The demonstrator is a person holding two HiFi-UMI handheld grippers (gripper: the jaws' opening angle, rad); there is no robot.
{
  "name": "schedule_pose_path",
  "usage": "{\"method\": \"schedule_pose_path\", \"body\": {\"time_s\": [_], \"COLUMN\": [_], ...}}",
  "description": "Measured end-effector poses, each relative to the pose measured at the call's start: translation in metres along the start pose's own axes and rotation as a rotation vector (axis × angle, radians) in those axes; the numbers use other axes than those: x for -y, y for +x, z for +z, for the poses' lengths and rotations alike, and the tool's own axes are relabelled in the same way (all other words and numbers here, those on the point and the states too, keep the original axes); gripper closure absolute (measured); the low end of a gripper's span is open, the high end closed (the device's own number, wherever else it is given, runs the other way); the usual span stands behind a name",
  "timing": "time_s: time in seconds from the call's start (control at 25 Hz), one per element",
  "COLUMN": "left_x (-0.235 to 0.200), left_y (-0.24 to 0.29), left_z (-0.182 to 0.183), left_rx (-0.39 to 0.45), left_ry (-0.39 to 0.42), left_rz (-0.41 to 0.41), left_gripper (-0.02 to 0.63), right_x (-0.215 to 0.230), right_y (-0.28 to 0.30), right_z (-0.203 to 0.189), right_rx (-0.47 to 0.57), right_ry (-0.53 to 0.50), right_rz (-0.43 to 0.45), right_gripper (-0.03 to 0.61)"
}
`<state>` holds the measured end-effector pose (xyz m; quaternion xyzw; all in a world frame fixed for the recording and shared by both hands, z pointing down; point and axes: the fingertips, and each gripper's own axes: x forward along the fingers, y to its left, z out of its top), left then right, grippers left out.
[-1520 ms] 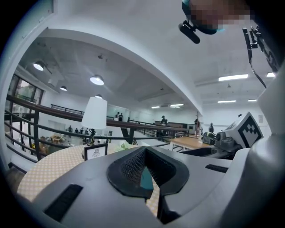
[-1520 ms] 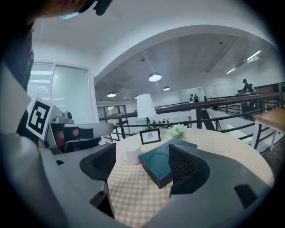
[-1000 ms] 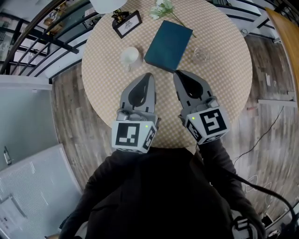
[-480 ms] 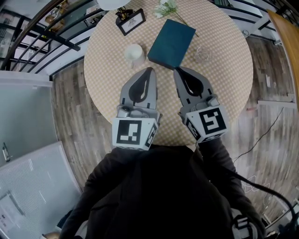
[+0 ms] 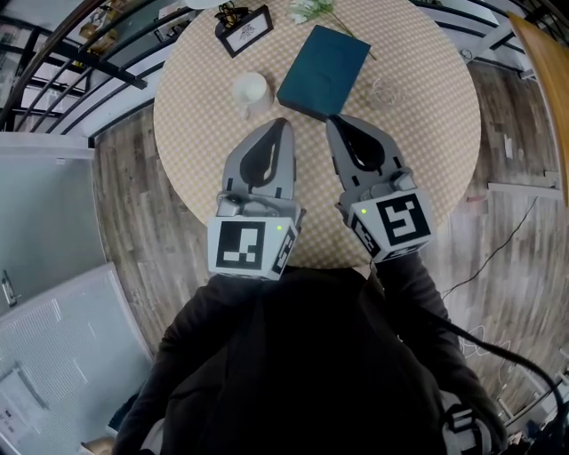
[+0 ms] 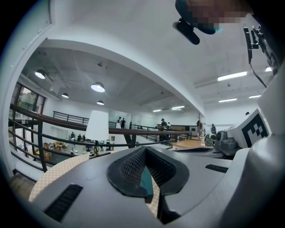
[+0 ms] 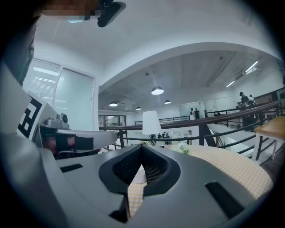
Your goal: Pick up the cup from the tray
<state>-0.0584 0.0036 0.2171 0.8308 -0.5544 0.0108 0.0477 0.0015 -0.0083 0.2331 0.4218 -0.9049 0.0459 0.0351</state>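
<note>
Head view: round bench (image 5: pixel 196 133) with a checked tan cloth, seen steeply from above.

Cup (image 5: pixel 250 89): white, upright, standing directly on the cloth. It is just left of the teal slab (image 5: pixel 324 60) and apart from it, not on it. The slab is flat and rectangular (book or tray, cannot tell which) and lies at a slant near the bench centre.

Left tool (image 5: pixel 283 123): jaws drawn fully together, tips meeting, nothing gripped. Its tip lies near the cup, on the side towards the person and a little right of it, with no contact. In the left gripper view only a teal sliver shows through the slot behind the joined tips.

Right tool (image 5: pixel 330 119): jaws likewise pressed together, nothing between the pads. Its tip sits at the slab's near corner; whether it touches cannot be told from above. In the right gripper view a white shape, likely the cup, shows through the slot, well beyond the tips.

The two tools lie side by side over the near half of the bench, tips angled slightly towards each other.

Other items, far side of bench: framed card (image 5: pixel 244 28), sprig of white flowers (image 5: pixel 311 9), faint clear glass (image 5: pixel 384 89) right of the slab. A white lampshade (image 6: pixel 97 126) shows in the left gripper view.
</note>
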Motion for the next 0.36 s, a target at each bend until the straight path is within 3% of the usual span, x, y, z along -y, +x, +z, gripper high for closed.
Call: {"method": "schedule_pose_path", "body": {"time_s": [0.36], "left_x": [-0.0036], "left_y": [0.0056], "left_z": [-0.004], "left_rx": [-0.01], "left_ry": [-0.003], "left_rz": [0.005], "left_gripper": [0.609], "right_x": [0.0032], "right_y": [0.007], "right_z": [-0.0045], "right_rx": [-0.013], "right_ry": [0.002], "right_rz": [0.009], "right_gripper": [0.571]}}
